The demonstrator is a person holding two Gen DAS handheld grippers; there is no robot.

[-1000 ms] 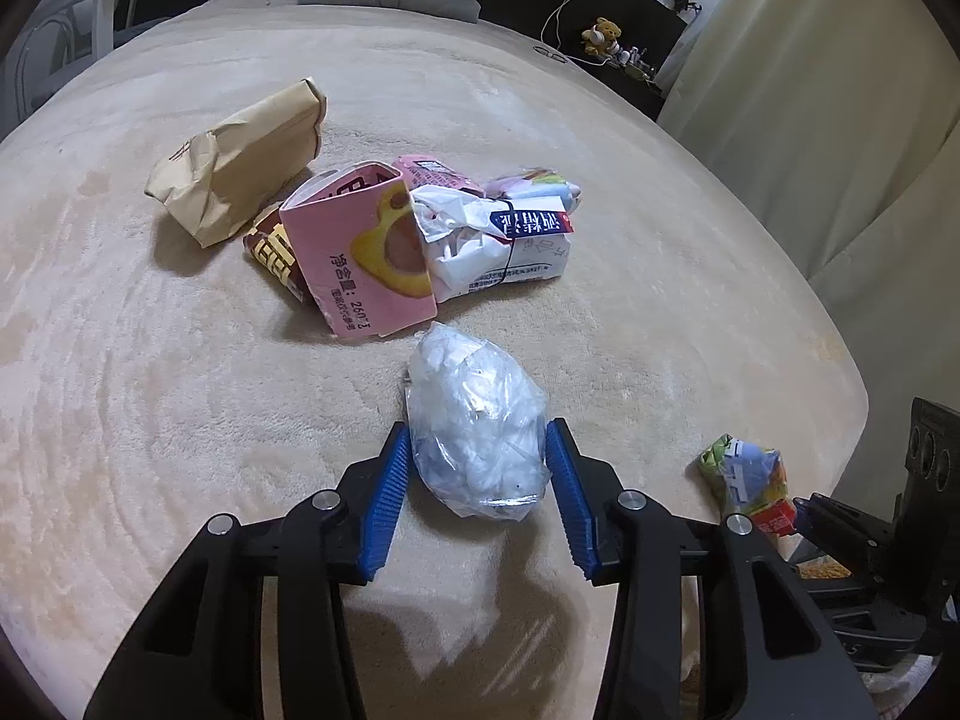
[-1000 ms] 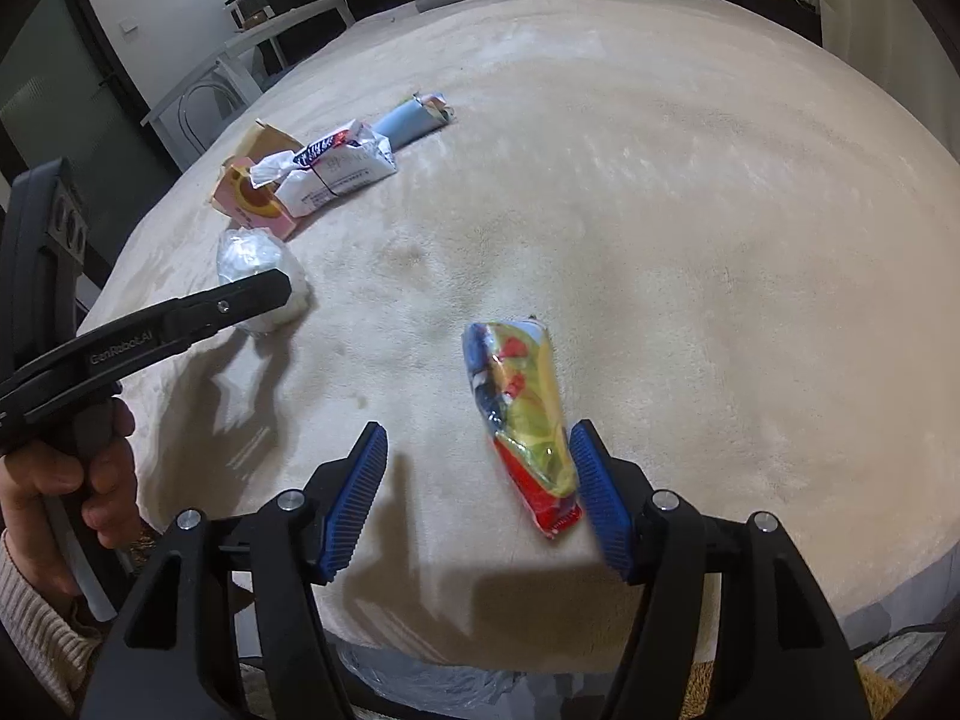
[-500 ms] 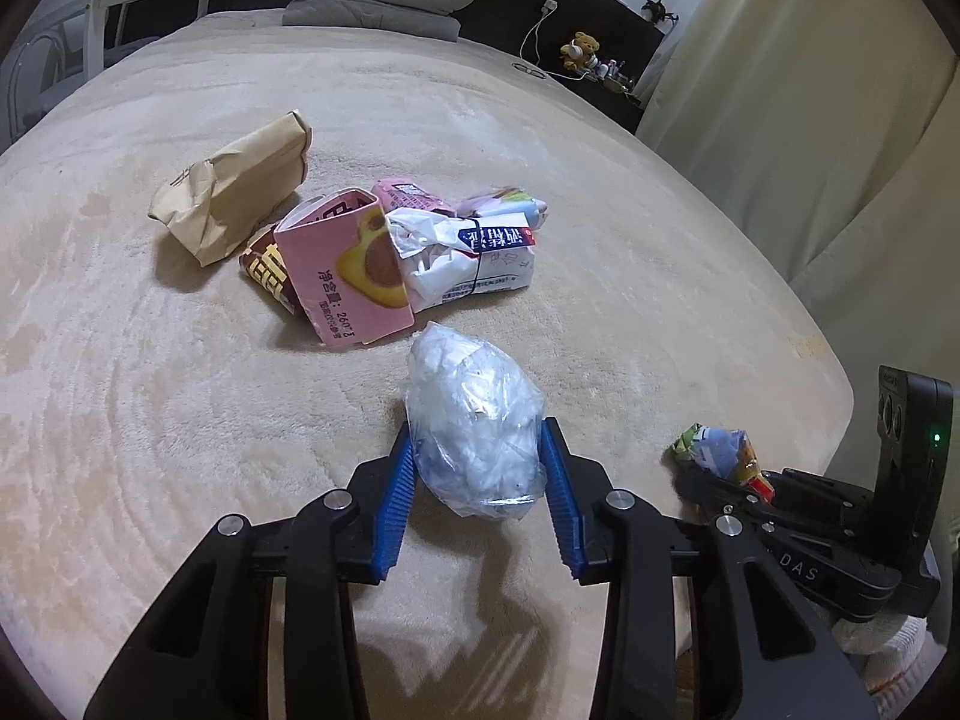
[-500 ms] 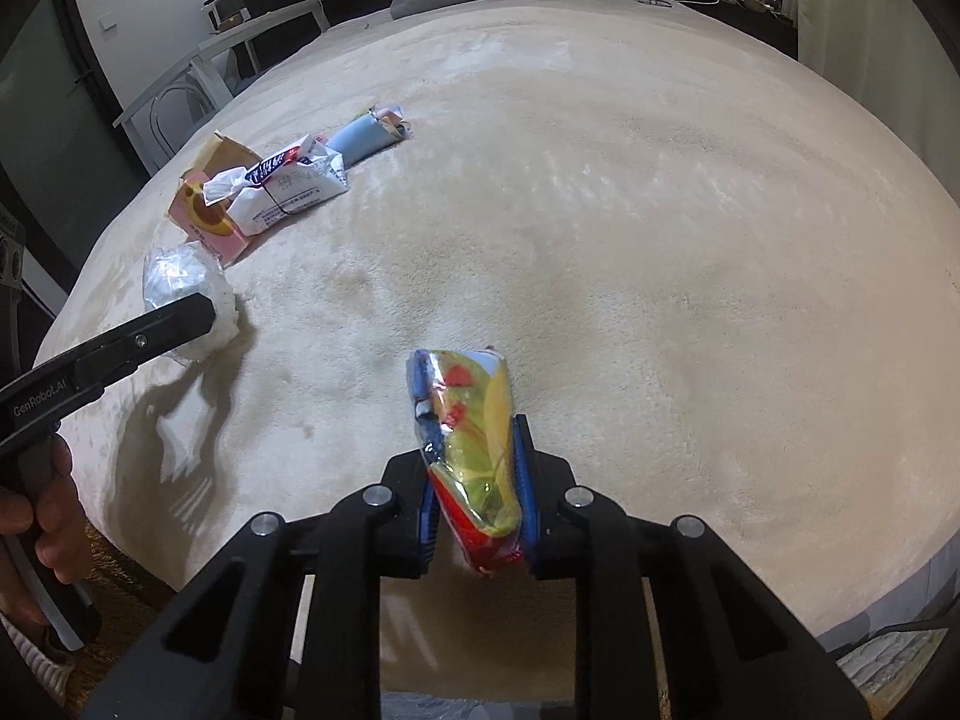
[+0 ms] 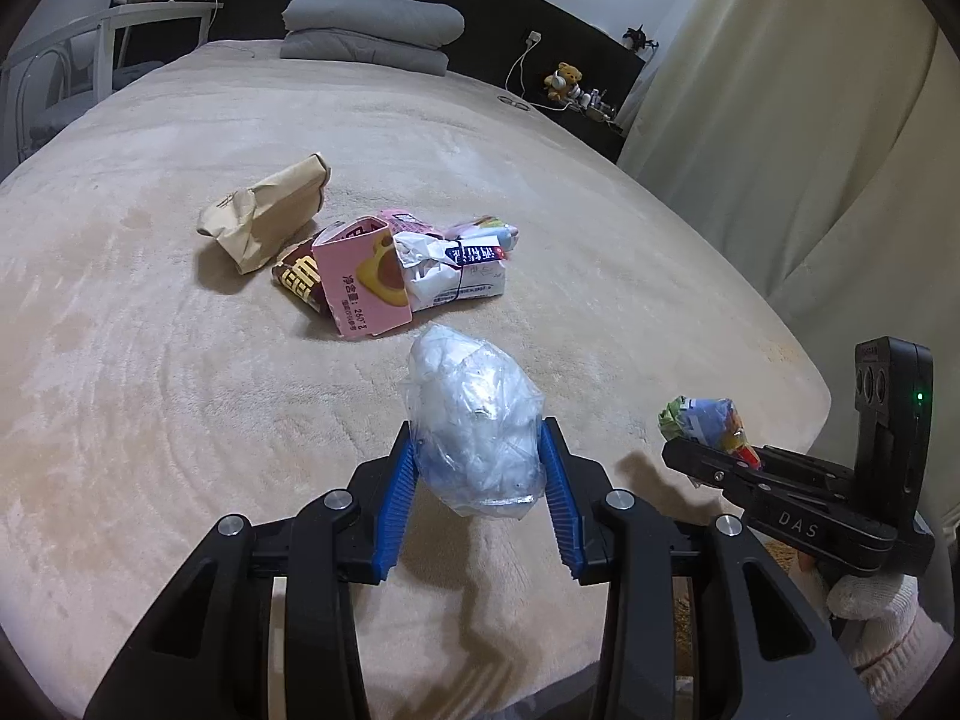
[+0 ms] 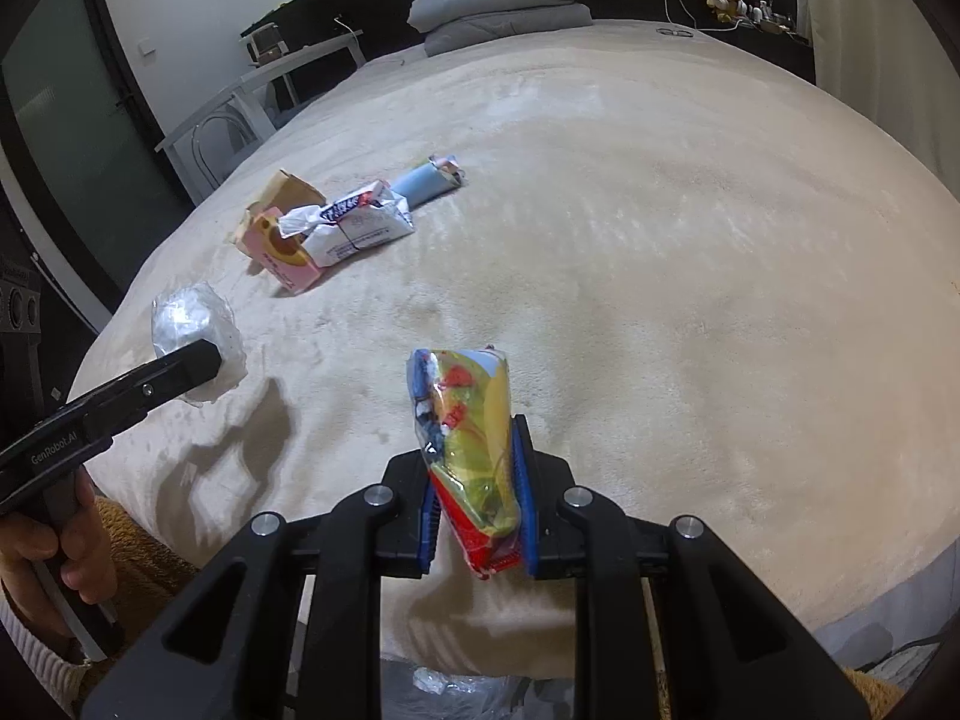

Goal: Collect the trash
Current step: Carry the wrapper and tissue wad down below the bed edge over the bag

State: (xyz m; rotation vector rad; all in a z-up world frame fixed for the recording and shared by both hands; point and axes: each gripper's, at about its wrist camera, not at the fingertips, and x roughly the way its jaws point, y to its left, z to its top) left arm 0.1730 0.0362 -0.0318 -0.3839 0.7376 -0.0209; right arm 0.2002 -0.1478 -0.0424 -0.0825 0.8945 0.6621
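Both bundles lifted; only left wrist shows paper bag [image 5: 264,221].

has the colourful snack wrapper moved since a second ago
Yes. The snack wrapper has come up off the blanket, now clamped in the right hand-held gripper.

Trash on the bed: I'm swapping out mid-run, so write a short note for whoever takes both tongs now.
Left tongs: shut on the clear plastic wad, lifted off the bed.
Right tongs: shut on the colourful snack wrapper, also lifted.
Done: two pieces picked up.
Left: bin them, then the brown paper bag, pink carton and white wrapper piled mid-bed.
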